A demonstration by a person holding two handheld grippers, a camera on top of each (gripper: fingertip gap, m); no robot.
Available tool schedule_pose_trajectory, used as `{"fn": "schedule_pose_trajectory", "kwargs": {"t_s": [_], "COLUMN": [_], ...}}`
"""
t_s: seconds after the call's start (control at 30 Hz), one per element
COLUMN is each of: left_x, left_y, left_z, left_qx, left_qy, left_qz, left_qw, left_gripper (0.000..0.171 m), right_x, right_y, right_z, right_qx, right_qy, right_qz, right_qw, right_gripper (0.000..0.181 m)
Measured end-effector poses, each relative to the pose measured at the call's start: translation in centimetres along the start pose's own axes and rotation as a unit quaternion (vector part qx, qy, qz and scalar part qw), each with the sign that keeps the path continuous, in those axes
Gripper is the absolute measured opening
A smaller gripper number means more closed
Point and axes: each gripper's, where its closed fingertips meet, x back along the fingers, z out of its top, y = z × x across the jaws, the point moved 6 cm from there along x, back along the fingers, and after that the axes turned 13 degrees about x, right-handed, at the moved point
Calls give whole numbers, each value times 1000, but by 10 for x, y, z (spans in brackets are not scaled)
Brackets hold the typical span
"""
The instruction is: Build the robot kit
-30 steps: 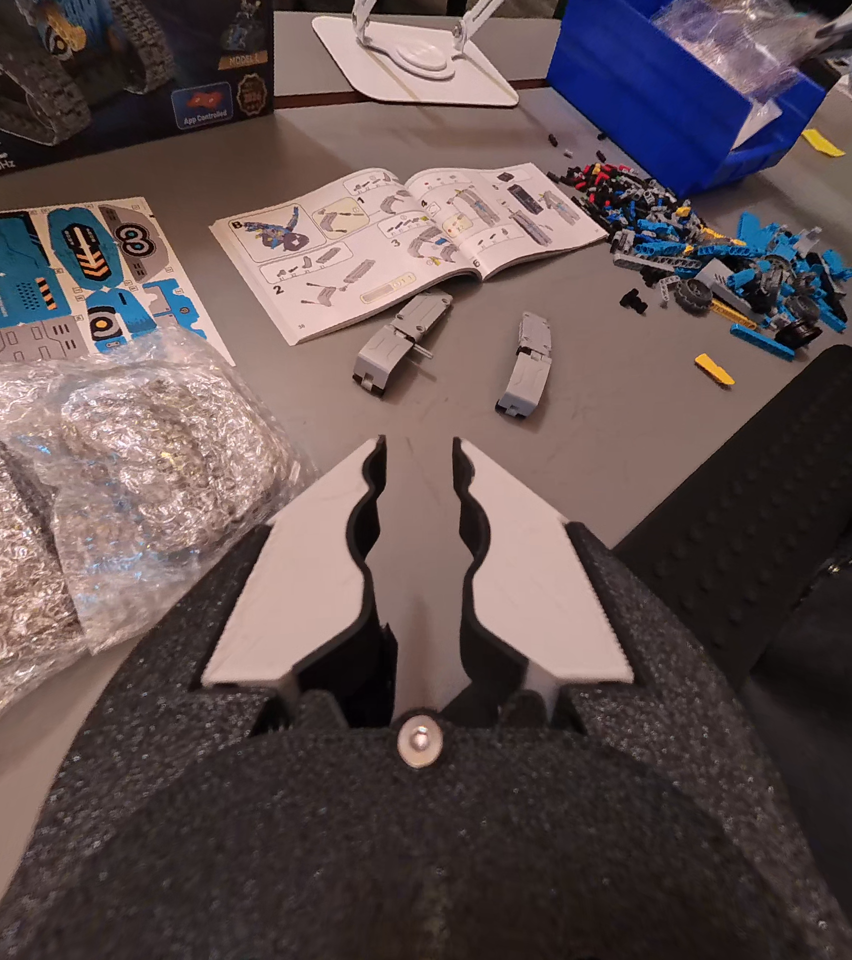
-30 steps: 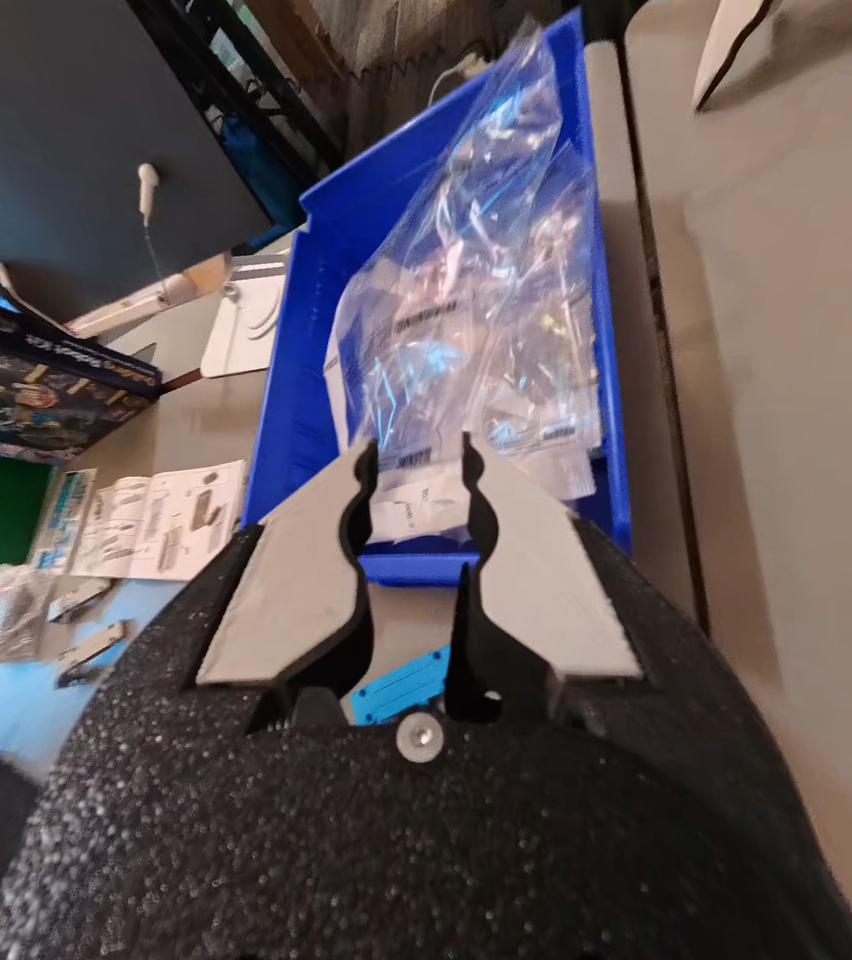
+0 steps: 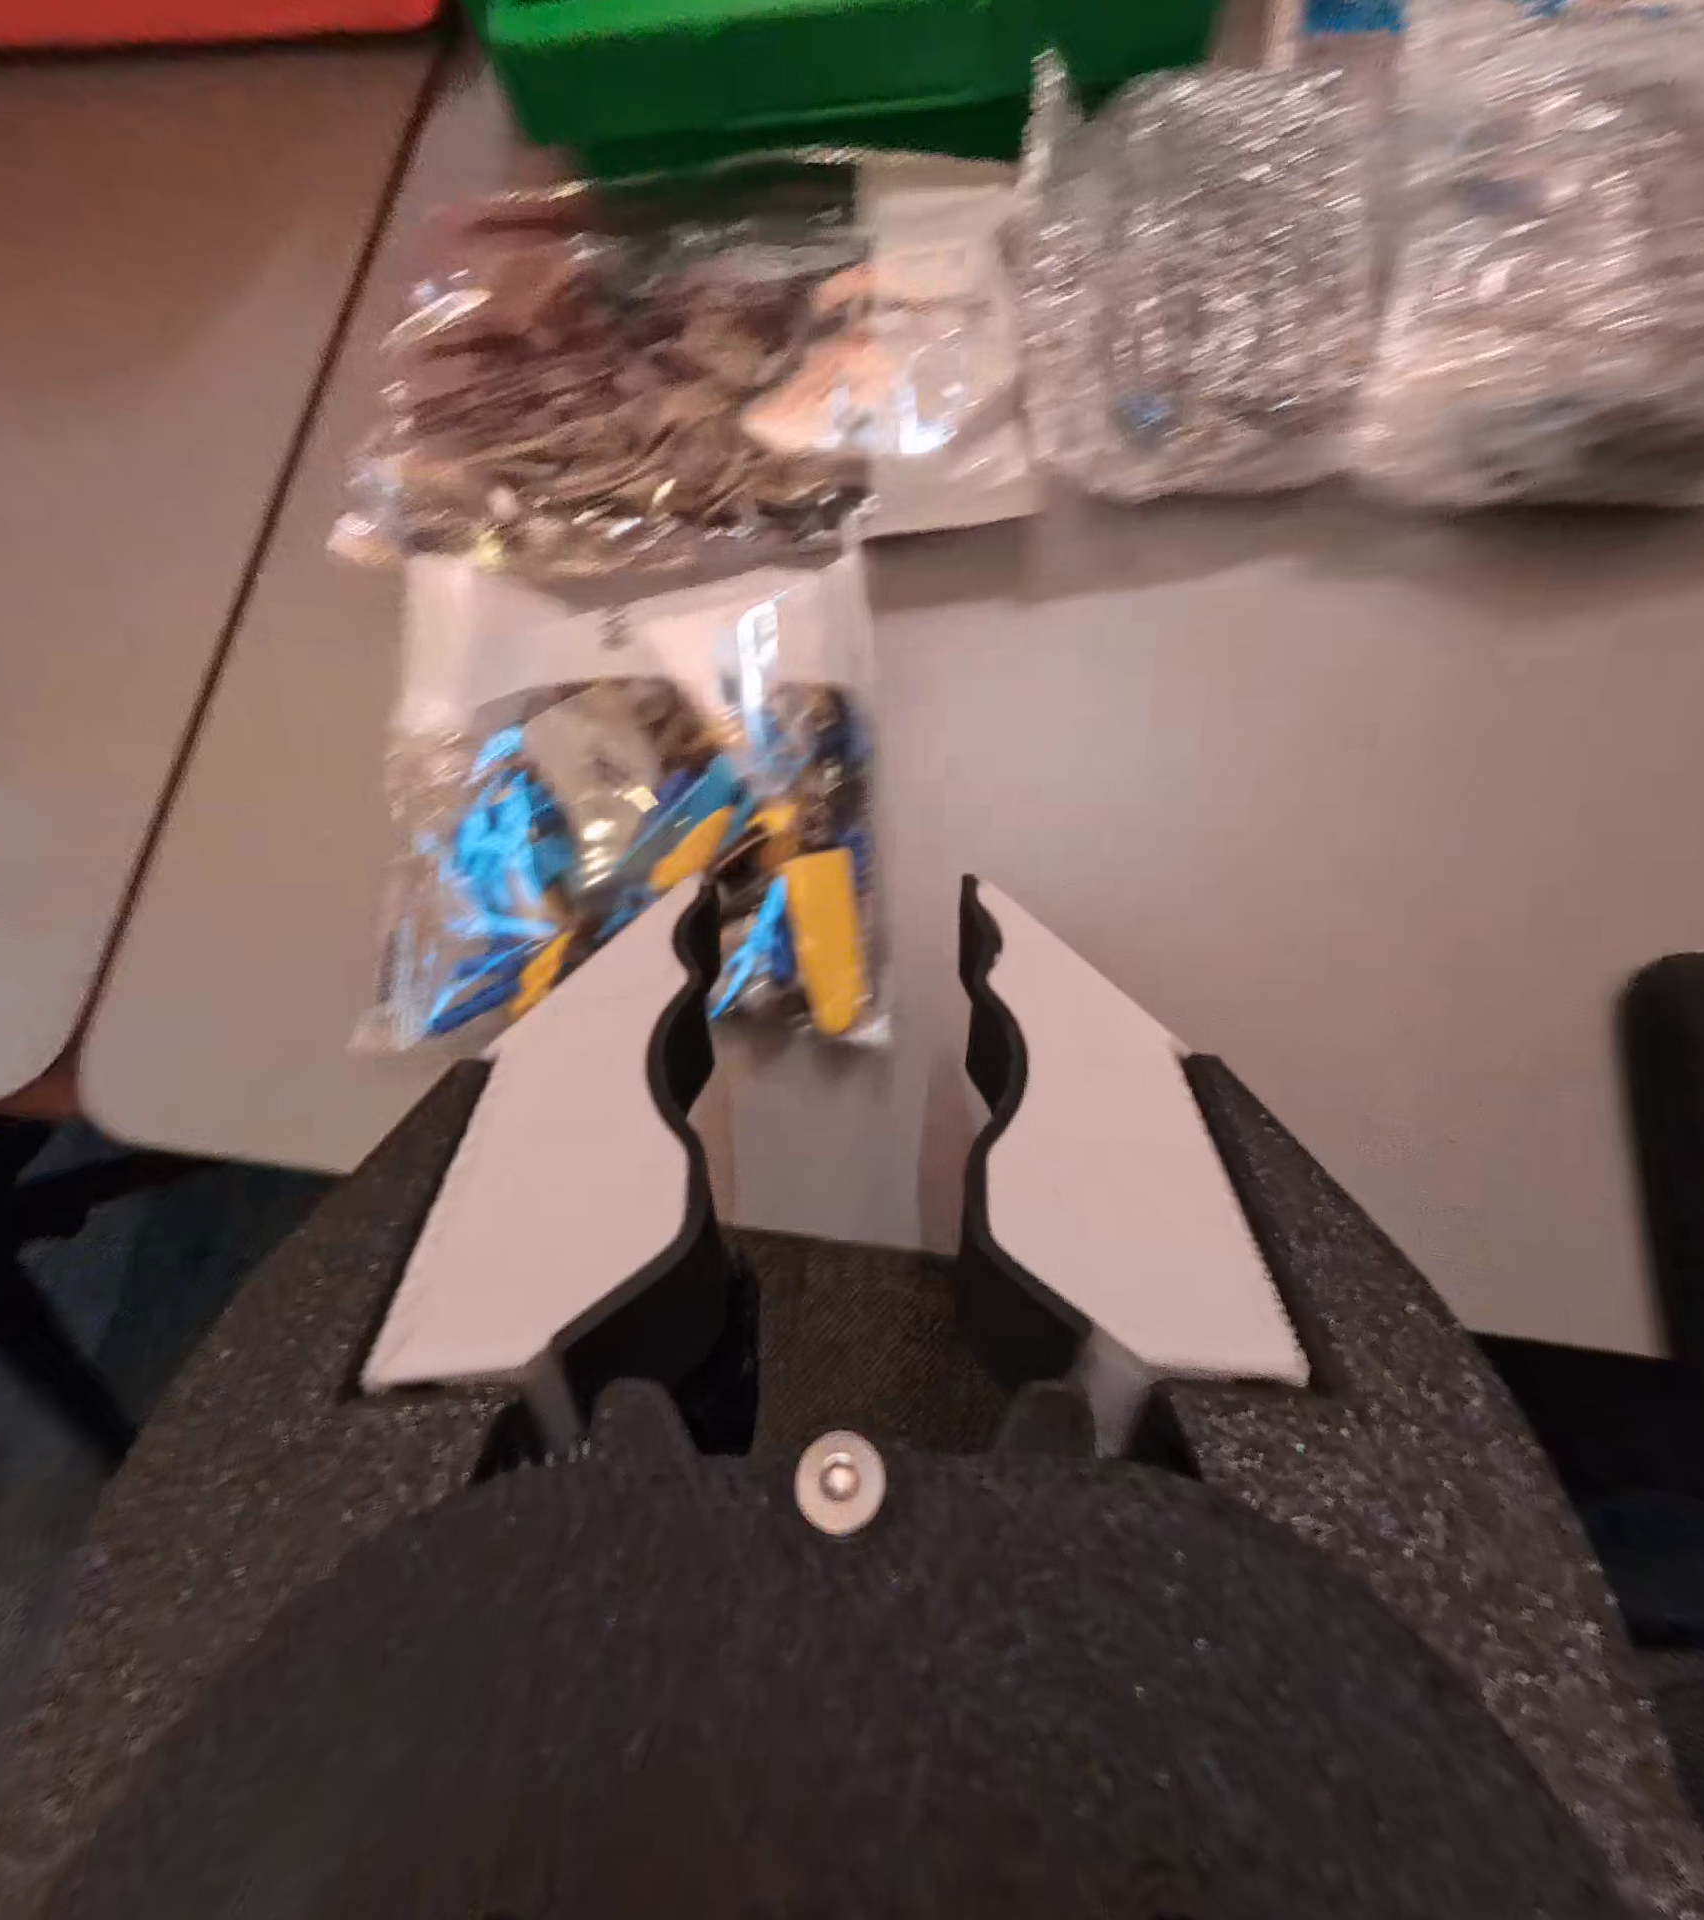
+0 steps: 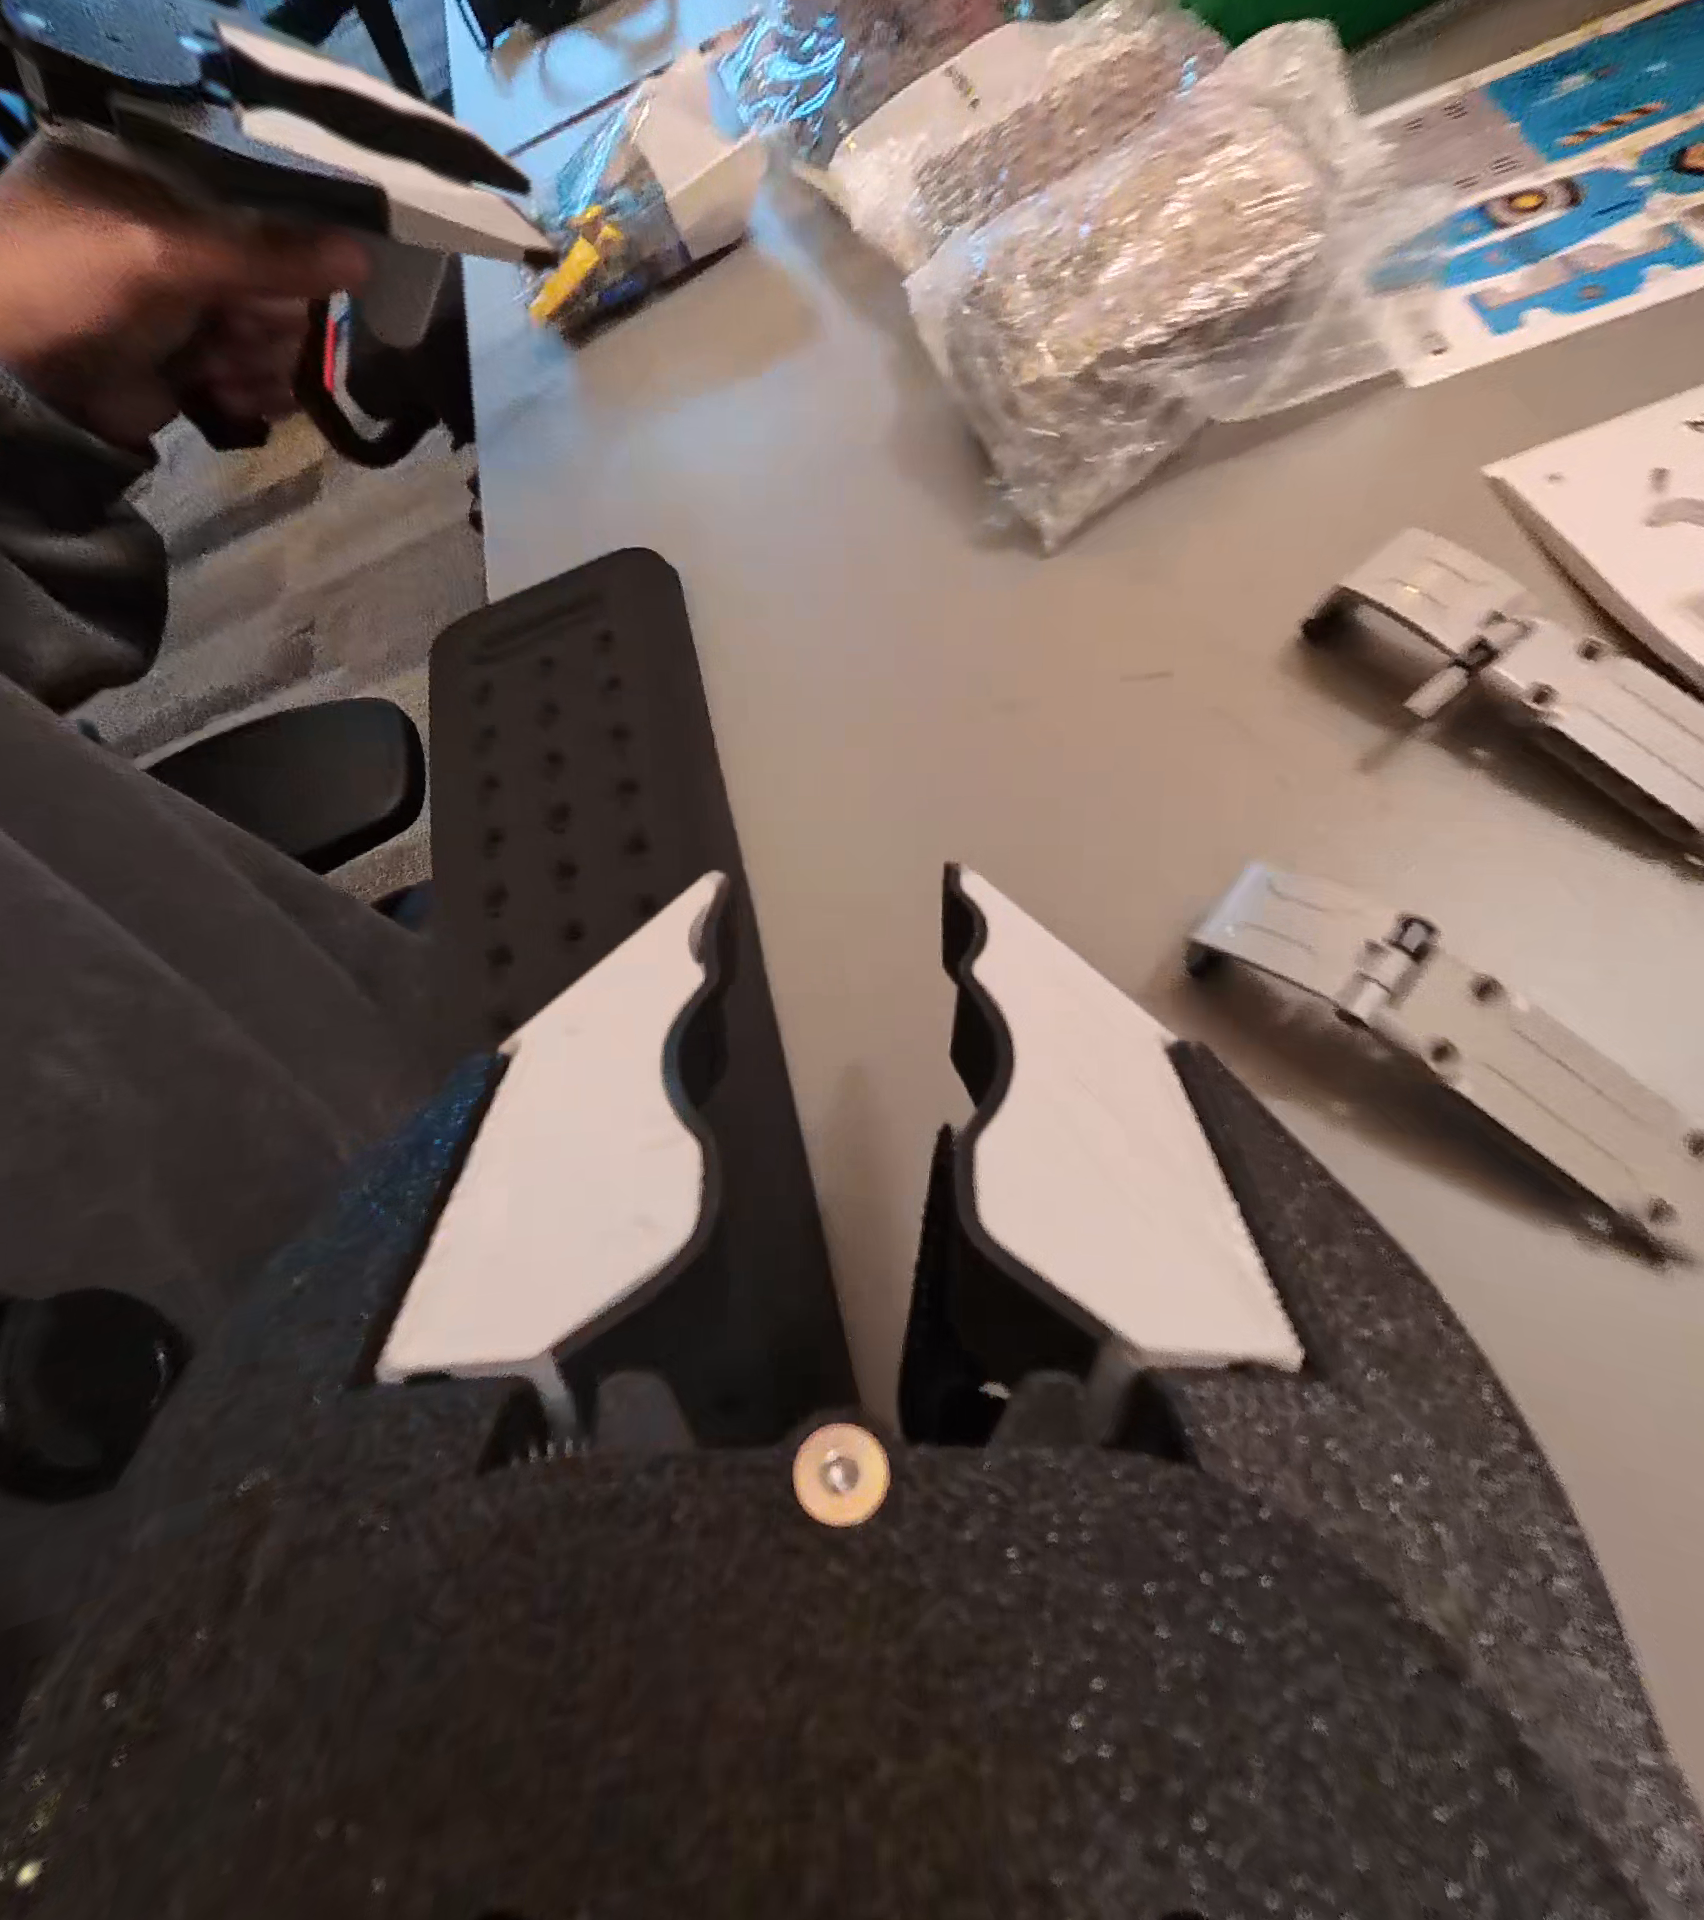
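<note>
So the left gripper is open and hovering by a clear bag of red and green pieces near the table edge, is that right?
Not quite. The left gripper is open beside a clear bag near the edge of the table, but the pieces inside are blue and yellow, not red and green. The left wrist view shows this.

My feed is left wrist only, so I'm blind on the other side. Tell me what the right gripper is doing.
Observer: The right gripper is open and holds nothing, at the near edge of the table.
Operator: Say what lies nearest it.
Observer: Two grey assembled pieces, one just to its right and another beyond that.
Operator: Report what's past those.
Observer: A white instruction booklet lies at the far right.
</note>
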Motion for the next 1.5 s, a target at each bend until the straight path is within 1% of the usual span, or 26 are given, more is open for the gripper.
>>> {"fn": "schedule_pose_trajectory", "kwargs": {"t_s": [0.03,0.07,0.1,0.13,0.17,0.2,0.23,0.27,0.3,0.33,0.4,0.53,0.57,0.6,0.63,0.77,0.9,1.0,1.1,1.2,1.27,1.3,1.37,1.4,1.47,1.5], "left_x": [2,5,10,13,13,8,0,-9,-18,-26,-35,-41,-41,-42,-43,-40,-19,-5,-1,-10,-27,-35,-47,-52,-54,-54], "left_y": [-11,-26,-40,-54,-68,-81,-90,-101,-112,-118,-118,-106,-105,-106,-106,-102,-92,-87,-83,-86,-85,-86,-84,-85,-82,-79], "left_z": [-2,-1,3,7,10,10,8,5,2,-1,-4,-4,-4,-5,-6,0,20,34,42,43,33,29,21,17,16,15], "left_qx": [-5,-14,-10,20,71,125,162,177,169,138,95,84,79,68,56,40,32,32,34,58,98,118,133,135,137,133], "left_qy": [4,24,50,74,84,77,56,34,23,13,0,4,4,-3,-8,-9,34,55,60,31,-36,-53,-76,-88,-84,-87], "left_qz": [22,62,92,91,60,14,-43,-73,-68,-62,-63,-124,-123,-113,-111,-109,-124,-119,-109,-78,-101,-102,-111,-95,-79,-79], "left_qw": [1000,998,994,993,992,989,984,981,983,988,993,989,989,991,992,993,991,991,992,995,989,986,982,982,984,984], "left_gripper": [54,57,55,52,51,52,54,54,54,53,50,30,24,1,0,0,0,0,0,0,37,42,47,51,52,44], "right_x": [-7,-14,-19,-24,-28,-32,-35,-38,-40,-41,-41,-41,-41,-40,-39,-23,1,12,15,12,10,9,8,7,8,9], "right_y": [-3,-6,-9,-12,-14,-16,-17,-18,-19,-19,-19,-21,-22,-22,-21,-9,10,21,25,26,27,27,28,29,30,32], "right_z": [4,9,14,19,23,26,29,30,31,31,31,33,33,33,31,23,14,8,2,-4,-7,-8,-11,-12,-14,-15], "right_qx": [2,4,6,8,9,9,9,10,12,15,18,-7,-15,-19,-16,-18,-51,-71,-81,-80,-76,-76,-76,-77,-80,-82], "right_qy": [-3,-4,-3,-2,1,2,1,-3,-9,-16,-27,-16,-13,-15,-18,-26,-1,20,32,27,27,29,30,31,34,36], "right_qz": [6,13,19,25,30,35,39,42,42,40,31,24,25,23,16,-21,-53,-62,-54,-44,-38,-33,-25,-22,-13,-10], "right_qw": [1000,1000,1000,1000,1000,999,999,999,999,999,999,1000,999,999,1000,999,997,995,995,995,996,996,996,996,996,996], "right_gripper": [38,38,37,37,37,37,37,36,36,36,35,35,34,35,35,33,32,28,28,28,28,28,28,28,28,28]}}
